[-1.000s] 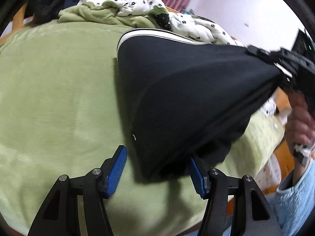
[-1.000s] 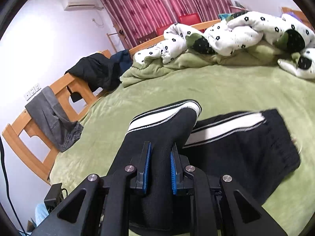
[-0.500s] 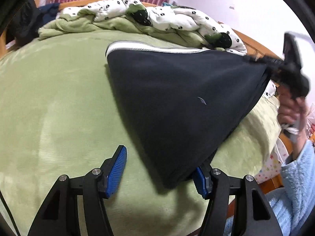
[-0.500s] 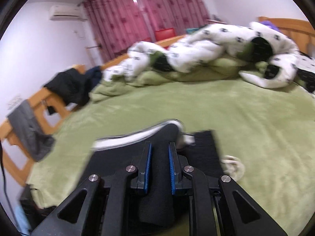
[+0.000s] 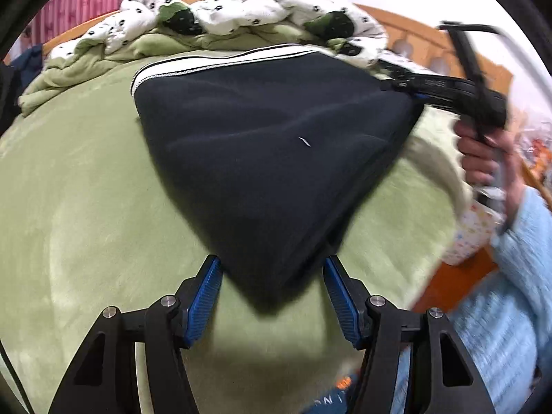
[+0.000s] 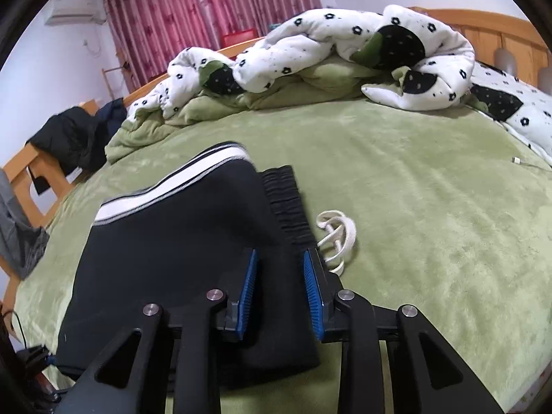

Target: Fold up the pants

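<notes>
Black pants (image 5: 269, 158) with a white side stripe lie folded on the green bed (image 5: 86, 207). My left gripper (image 5: 272, 296) is open, its blue pads on either side of the near corner of the pants without closing on it. My right gripper (image 6: 281, 283) is open, its pads apart over the pants (image 6: 179, 258) near the black waistband (image 6: 286, 203) and the white drawstring (image 6: 336, 234). The right gripper also shows in the left wrist view (image 5: 407, 88) at the far corner of the pants.
A crumpled white flowered quilt (image 6: 327, 45) and green blanket lie at the head of the bed. A wooden headboard (image 6: 510, 31) stands behind. Dark clothes (image 6: 72, 134) hang on a wooden frame at the left. A white cable end (image 6: 517, 160) lies at the right.
My right gripper lowered the held fold of the pants onto the bed and opened, letting it go. The left gripper stayed open at the near corner.
</notes>
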Tool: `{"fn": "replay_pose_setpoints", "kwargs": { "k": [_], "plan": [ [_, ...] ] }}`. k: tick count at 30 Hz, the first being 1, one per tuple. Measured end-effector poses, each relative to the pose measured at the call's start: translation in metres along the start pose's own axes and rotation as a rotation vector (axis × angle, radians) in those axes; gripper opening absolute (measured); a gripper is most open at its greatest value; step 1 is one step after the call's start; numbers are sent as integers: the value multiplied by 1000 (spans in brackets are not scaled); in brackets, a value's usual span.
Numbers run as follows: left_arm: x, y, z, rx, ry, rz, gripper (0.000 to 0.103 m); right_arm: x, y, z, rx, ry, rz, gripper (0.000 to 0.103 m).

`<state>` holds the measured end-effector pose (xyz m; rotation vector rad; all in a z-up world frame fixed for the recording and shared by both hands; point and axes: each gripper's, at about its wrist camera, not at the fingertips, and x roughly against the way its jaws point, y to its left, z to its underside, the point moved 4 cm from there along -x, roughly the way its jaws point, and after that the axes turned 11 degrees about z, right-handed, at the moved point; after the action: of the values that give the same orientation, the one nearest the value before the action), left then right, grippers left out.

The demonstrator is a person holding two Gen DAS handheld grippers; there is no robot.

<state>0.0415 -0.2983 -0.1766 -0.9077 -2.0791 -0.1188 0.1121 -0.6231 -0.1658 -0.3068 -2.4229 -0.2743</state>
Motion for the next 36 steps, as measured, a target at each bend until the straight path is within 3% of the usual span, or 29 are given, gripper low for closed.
{"fn": "replay_pose_setpoints", "kwargs": {
  "k": [1, 2, 4, 6, 10, 11, 13, 14, 18, 20, 22, 25, 29, 30, 32, 36],
  "plan": [
    [-1, 5, -5, 15, -40, -90, 33, -1, 4, 2, 22, -2, 18, 30],
    [1, 11, -8, 36, -75, -150, 27, -2, 8, 5, 49, -9, 47, 30],
    [10, 30, -9, 151, -151, -168, 24, -5, 9, 11, 66, -5, 54, 30],
    [7, 41, -3, 233, -113, -125, 24, -12, 10, 15, 43, 46, 17, 32],
    [29, 45, 5, 258, -79, 46, 29, 0, 13, 15, 60, 42, 24, 38],
    [38, 47, 7, 266, -79, 80, 36, 4, 13, 12, 68, 32, 25, 42],
    [58, 55, 9, 278, -104, 90, 52, 9, 13, 4, 66, 15, 15, 69],
    [67, 58, 10, 281, -122, 97, 54, 9, 14, -2, 58, 15, 2, 73],
    [82, 74, -11, 278, -188, 58, 59, -20, 21, -33, 35, 76, -13, 74],
    [80, 81, -29, 301, -208, 84, 62, -39, 26, -41, 63, 120, -8, 74],
    [64, 92, -48, 327, -189, 90, 64, -66, 29, -45, 83, 203, 0, 74],
    [29, 111, -65, 381, -163, 124, 64, -97, 28, -39, 67, 336, -70, 74],
    [-16, 133, -78, 470, -128, 215, 62, -100, 27, -32, 58, 361, -121, 75],
    [-28, 138, -80, 500, -112, 252, 60, -99, 28, -30, 71, 358, -124, 75],
    [-49, 143, -85, 565, -98, 344, 47, -99, 30, -28, 94, 360, -121, 75],
    [-57, 143, -95, 599, -82, 378, 22, -93, 26, -29, 51, 374, -127, 66]
  ]
}}
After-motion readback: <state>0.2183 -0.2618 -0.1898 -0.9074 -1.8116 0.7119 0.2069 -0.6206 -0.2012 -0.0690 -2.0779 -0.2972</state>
